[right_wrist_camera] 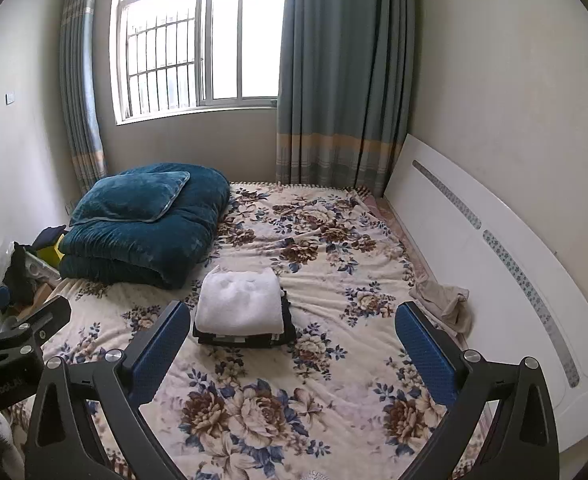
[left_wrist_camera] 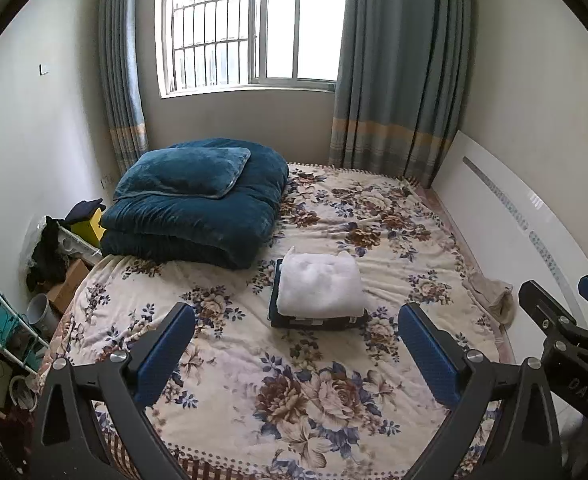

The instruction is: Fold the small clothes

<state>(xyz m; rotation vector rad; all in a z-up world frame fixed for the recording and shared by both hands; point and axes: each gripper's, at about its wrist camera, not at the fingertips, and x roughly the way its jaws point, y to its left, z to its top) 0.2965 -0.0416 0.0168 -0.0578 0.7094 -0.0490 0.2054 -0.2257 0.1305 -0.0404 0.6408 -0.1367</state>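
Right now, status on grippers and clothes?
Left gripper and right gripper open, empty, above bed. Folded stack mid-bed; beige garment crumpled by headboard, unfolded. Path clear.

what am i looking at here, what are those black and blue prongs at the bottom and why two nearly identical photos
The prongs are the jaws of two hand-held grippers; a person carries one in each hand. Each photo comes from a fisheye camera on one gripper, looking forward: the left gripper in one, the right gripper in the other. Both are open and hold nothing. On the floral bedspread lie a folded white garment stacked on dark folded clothes, a teal quilt, and a crumpled beige garment near the white headboard.
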